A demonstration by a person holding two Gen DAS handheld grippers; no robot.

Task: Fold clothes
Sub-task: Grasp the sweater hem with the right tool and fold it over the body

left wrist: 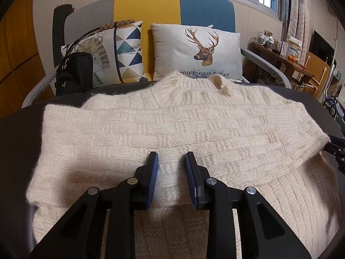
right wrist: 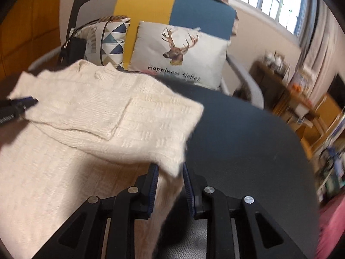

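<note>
A cream knit sweater (left wrist: 172,118) lies on a dark round table (left wrist: 17,151), collar toward the sofa, with a band folded across its upper half. My left gripper (left wrist: 171,154) is at the near edge of that folded layer, and thick knit fills the gap between its blue pads. In the right wrist view the sweater (right wrist: 86,108) has its right side lifted off the table (right wrist: 248,140). Its corner is pinched between the pads of my right gripper (right wrist: 170,166), and cloth hangs down below. Each gripper also shows in the other view: the left gripper (right wrist: 23,103) and the right gripper (left wrist: 336,151).
Behind the table is a grey, yellow and blue sofa (left wrist: 151,6). On it are a deer cushion (left wrist: 194,51), a triangle-patterned cushion (left wrist: 127,49) and a black bag (left wrist: 73,73). A cluttered wooden side table (left wrist: 280,49) and chair stand at the right.
</note>
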